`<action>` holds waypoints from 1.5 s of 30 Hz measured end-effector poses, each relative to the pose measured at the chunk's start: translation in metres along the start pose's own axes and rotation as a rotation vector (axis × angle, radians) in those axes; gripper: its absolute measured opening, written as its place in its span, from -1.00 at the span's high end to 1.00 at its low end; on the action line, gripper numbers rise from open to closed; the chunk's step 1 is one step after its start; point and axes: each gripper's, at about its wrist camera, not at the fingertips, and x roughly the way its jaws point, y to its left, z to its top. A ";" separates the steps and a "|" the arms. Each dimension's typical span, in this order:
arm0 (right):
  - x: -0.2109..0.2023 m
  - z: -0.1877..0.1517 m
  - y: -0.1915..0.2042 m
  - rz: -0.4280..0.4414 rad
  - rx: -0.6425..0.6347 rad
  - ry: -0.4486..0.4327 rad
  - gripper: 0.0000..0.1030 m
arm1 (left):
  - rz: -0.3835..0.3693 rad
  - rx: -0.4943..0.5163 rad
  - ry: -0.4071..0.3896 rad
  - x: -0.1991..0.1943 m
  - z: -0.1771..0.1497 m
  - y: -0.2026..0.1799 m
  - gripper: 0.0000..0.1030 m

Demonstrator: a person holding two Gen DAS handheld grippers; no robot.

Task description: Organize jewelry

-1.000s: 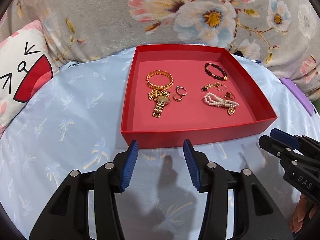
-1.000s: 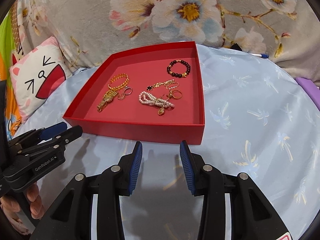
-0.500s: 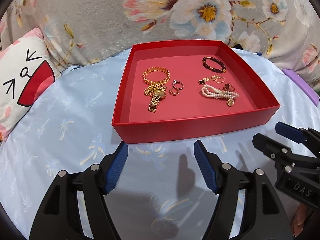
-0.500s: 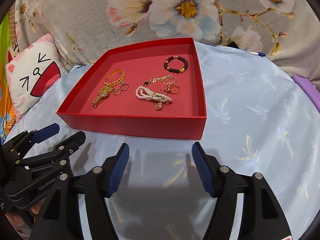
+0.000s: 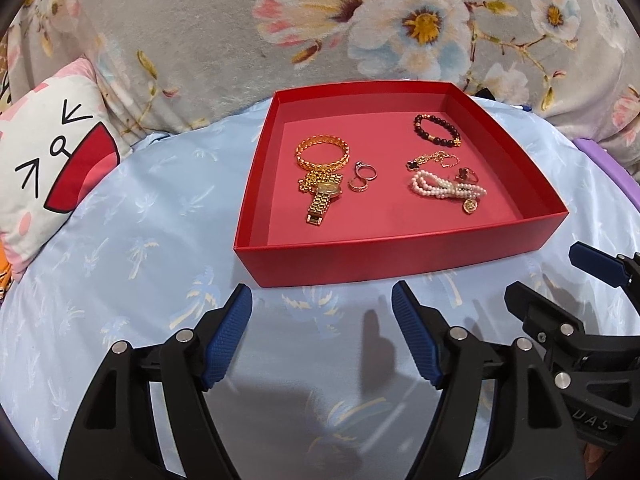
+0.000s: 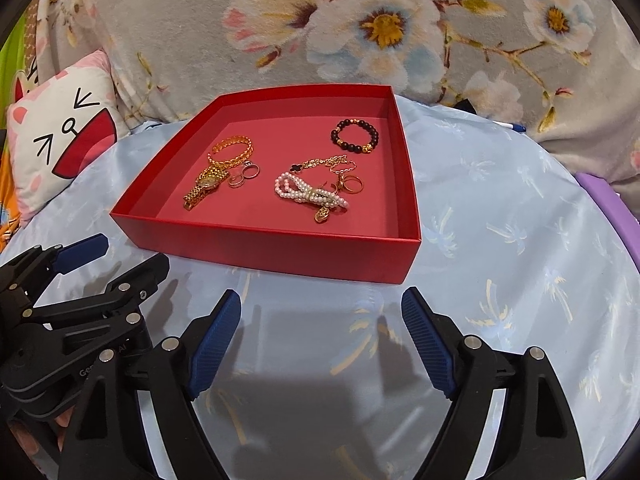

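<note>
Your left tongs [image 5: 322,308] and right tongs [image 6: 322,312] are both spread wide, holding nothing, side by side above the near part of a bed covered by a pale blue sheet [image 6: 500,280] printed with palm trees. The red tray [image 5: 400,256] sits on the sheet just beyond the tong tips. Inside it, the gold bangle [image 5: 322,153], gold watch [image 5: 325,196] and two rings lie left; the dark bead bracelet [image 5: 437,130] and pearl bracelet [image 5: 446,189] lie right. A grey floral blanket [image 6: 200,32] fills the far side. A cat-face cushion [image 5: 48,160] rests far left.
</note>
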 end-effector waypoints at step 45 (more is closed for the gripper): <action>-0.002 0.001 -0.006 -0.032 0.035 -0.004 -0.59 | 0.072 0.042 -0.040 -0.008 0.000 -0.007 -0.36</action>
